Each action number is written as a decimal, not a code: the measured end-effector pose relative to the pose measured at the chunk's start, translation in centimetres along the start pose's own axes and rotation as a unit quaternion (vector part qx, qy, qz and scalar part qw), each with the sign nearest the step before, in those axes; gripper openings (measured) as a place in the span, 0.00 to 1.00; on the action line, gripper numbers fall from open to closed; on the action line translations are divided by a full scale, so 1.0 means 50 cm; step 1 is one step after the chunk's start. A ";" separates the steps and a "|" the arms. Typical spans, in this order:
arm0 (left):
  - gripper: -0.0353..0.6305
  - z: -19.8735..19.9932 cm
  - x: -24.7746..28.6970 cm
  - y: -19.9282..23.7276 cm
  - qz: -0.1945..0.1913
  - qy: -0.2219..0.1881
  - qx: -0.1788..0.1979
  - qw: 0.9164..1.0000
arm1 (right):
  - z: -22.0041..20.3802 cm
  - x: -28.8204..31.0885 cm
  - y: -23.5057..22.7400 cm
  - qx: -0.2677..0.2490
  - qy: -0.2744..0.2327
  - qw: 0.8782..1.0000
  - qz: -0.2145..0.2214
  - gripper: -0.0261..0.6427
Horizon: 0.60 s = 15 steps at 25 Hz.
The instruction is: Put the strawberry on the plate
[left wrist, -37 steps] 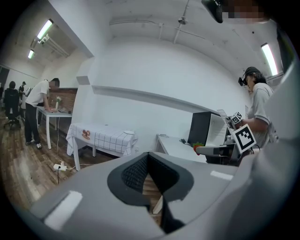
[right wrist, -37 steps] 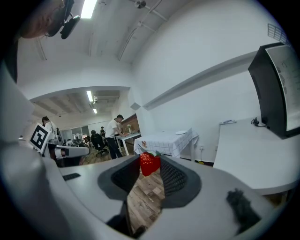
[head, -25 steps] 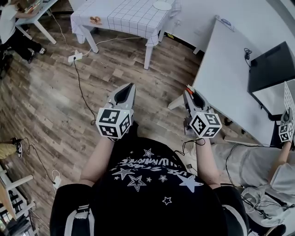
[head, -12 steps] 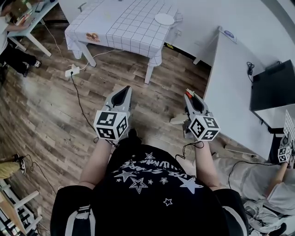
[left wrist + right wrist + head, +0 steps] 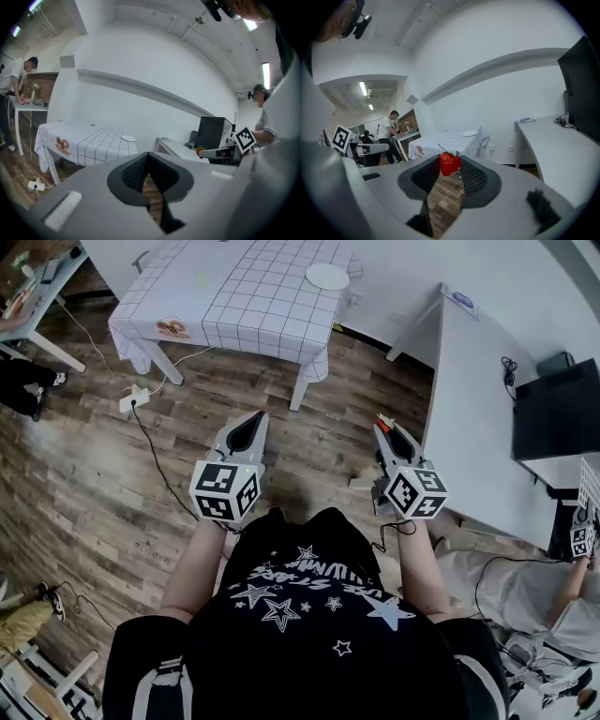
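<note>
A red strawberry (image 5: 449, 163) is pinched at the tips of my right gripper (image 5: 450, 165), which is shut on it; in the head view the berry (image 5: 382, 421) shows as a red speck at the tip of that gripper (image 5: 384, 426). My left gripper (image 5: 255, 418) is held level beside it over the wooden floor, its jaws shut with nothing between them. A white plate (image 5: 328, 277) lies on the far table with the checked cloth (image 5: 244, 296), well ahead of both grippers. The plate (image 5: 127, 138) also appears small in the left gripper view.
A long white desk (image 5: 469, 418) with a black monitor (image 5: 555, 409) runs along the right. A power strip (image 5: 131, 401) and cable lie on the floor left of the table. Another person (image 5: 14, 84) stands at a far desk; someone else holds a marker cube (image 5: 581, 540) at right.
The view has advanced toward the checked table, which now sits nearer and more central. Both grippers keep their pose, the right still shut on the strawberry.
</note>
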<state>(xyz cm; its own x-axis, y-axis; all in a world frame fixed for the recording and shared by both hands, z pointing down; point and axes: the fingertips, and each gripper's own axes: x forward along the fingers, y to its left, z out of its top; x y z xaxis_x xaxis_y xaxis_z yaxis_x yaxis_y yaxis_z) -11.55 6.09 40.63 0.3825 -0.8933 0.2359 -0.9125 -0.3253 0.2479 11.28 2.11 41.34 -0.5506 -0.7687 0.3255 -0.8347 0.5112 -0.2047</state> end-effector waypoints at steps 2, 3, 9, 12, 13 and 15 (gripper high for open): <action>0.06 -0.001 0.011 0.012 -0.003 0.003 -0.006 1.000 | -0.008 0.012 0.003 -0.002 0.011 1.000 0.000 0.25; 0.06 0.000 0.018 0.018 -0.003 0.004 -0.008 1.000 | -0.007 0.020 0.001 -0.004 0.014 1.000 -0.001 0.25; 0.06 0.011 0.074 0.053 0.003 0.006 -0.017 1.000 | 0.012 0.092 -0.031 0.005 0.020 1.000 0.001 0.25; 0.06 0.015 0.103 0.077 0.013 0.012 -0.017 1.000 | 0.025 0.157 -0.046 0.012 0.019 1.000 0.011 0.25; 0.06 0.019 0.113 0.087 0.017 0.013 -0.018 1.000 | 0.034 0.182 -0.049 0.011 0.017 1.000 0.018 0.25; 0.06 0.029 0.137 0.106 0.027 0.014 -0.022 0.999 | 0.056 0.231 -0.056 0.008 0.014 0.999 0.032 0.25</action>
<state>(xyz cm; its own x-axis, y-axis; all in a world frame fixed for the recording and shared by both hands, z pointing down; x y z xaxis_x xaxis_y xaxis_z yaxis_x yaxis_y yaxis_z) -13.98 -2.23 42.19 0.3376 -0.8997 0.2766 -0.9250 -0.2628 0.2744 7.24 -9.27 43.09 -0.6031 -0.7230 0.3370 -0.7975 0.5534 -0.2402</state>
